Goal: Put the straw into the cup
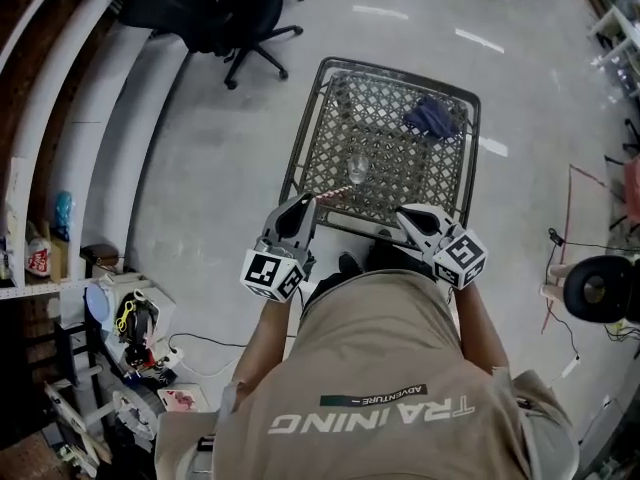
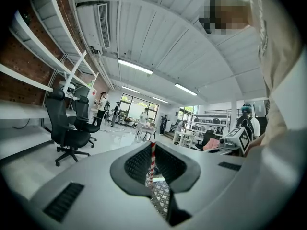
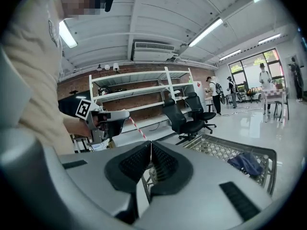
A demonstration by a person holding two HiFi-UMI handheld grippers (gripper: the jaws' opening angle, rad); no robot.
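A red-and-white striped straw is pinched in my left gripper, sticking out past the jaws toward the cart. A clear glass cup stands upright on the mesh floor of the shopping cart, a short way beyond the straw's tip. My right gripper is over the cart's near edge, jaws closed together with nothing between them. The left gripper shows in the right gripper view, straw angled up and right.
A dark blue cloth lies in the cart's far right corner. Black office chairs stand beyond the cart on the left. White shelving runs along the left side. Cables and clutter sit on the floor near my feet.
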